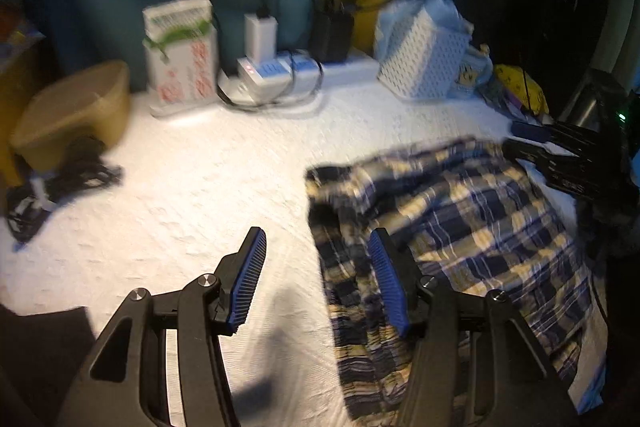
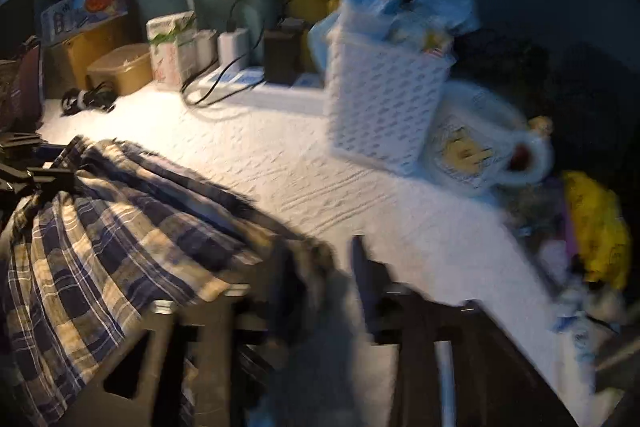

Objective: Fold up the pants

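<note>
Plaid pants (image 1: 460,227) lay crumpled, lower right of frame, on white bench (image 1: 200,187). Soft, light, floppy; best pinched at waistband or hem edge. Left hand-held gripper (image 1: 316,279) spread, empty, one finger over cloth. Right hand-held gripper (image 2: 320,279) blurred, fold draped across; grip unclear. Waistband hidden.

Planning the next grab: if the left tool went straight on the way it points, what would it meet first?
Probably the white cloth just left of the plaid pants, whose edge lies under the left tool's right finger; depth is unclear.
</note>
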Motion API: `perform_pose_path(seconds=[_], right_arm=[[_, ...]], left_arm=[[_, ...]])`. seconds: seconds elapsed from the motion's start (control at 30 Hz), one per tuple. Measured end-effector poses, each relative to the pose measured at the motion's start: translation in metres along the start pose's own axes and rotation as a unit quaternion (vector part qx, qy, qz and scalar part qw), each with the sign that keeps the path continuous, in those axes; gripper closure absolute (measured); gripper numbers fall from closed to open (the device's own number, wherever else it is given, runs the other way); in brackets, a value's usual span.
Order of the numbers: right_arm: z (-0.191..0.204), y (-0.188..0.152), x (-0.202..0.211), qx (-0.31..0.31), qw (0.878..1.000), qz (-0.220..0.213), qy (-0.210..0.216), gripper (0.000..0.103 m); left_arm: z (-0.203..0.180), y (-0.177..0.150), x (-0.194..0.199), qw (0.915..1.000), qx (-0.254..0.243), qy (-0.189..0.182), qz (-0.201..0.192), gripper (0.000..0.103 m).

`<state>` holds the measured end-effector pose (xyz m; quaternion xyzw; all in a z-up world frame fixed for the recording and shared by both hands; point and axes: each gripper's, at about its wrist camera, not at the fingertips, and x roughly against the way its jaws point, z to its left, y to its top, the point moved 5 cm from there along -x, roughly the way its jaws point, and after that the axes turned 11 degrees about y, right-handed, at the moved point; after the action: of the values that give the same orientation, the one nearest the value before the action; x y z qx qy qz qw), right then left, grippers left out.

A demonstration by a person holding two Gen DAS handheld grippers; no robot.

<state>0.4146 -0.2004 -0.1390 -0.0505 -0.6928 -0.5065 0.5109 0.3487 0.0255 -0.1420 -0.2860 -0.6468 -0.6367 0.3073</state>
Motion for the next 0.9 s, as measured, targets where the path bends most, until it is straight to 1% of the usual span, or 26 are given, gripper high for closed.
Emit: perform_pose_path(seconds=[0.03, 0.1, 0.17, 0.23, 0.3, 0.37, 0.4, 0.47, 0.6, 0.73, 0.9], right_arm=[[0.0, 0.001, 0.008, -0.003, 1.0, -0.008, -0.004, 0.05], [0.002, 0.003, 0.028, -0.007, 1.0, -0.025, -0.007, 0.05], [0.01, 0.001, 0.04, -0.002, 0.999, -0.035, -0.001, 0.05], [0.024, -0.002, 0.049, 0.004, 0.999, -0.04, 0.011, 0.05], [0.04, -0.01, 0.047, -0.001, 0.999, -0.03, 0.039, 0.05], [0.058, -0.02, 0.038, 0.005, 0.998, -0.005, 0.061, 0.05], [0.066, -0.029, 0.03, 0.01, 0.998, 0.012, 0.062, 0.05], [0.072, -0.042, 0.022, 0.002, 0.997, 0.031, 0.066, 0.05], [0.069, -0.062, 0.028, -0.026, 0.997, 0.038, 0.069, 0.05], [0.066, -0.081, 0.039, -0.033, 0.997, 0.046, 0.061, 0.05], [0.063, -0.1, 0.052, -0.047, 0.997, 0.044, 0.05, 0.05]], left_arm=[[0.0, 0.002, 0.006, 1.0, 0.003, -0.001, -0.009, 0.049], [-0.002, 0.006, 0.02, 0.9996, 0.004, -0.008, -0.027, 0.049], [-0.01, 0.007, 0.034, 0.9987, -0.007, -0.019, -0.046, 0.049], [-0.026, 0.004, 0.045, 0.9974, -0.022, -0.041, -0.056, 0.049], [-0.046, -0.005, 0.048, 0.9954, -0.042, -0.072, -0.048, 0.049], [-0.06, -0.013, 0.043, 0.994, -0.061, -0.083, -0.036, 0.049], [-0.068, -0.02, 0.037, 0.9939, -0.071, -0.081, -0.026, 0.049], [-0.074, -0.027, 0.029, 0.9938, -0.073, -0.084, -0.009, 0.049], [-0.069, -0.039, 0.012, 0.9947, -0.067, -0.077, 0.015, 0.049], [-0.069, -0.041, 0.006, 0.9946, -0.066, -0.079, 0.017, 0.049], [-0.069, -0.042, 0.013, 0.9949, -0.064, -0.076, 0.017, 0.049]])
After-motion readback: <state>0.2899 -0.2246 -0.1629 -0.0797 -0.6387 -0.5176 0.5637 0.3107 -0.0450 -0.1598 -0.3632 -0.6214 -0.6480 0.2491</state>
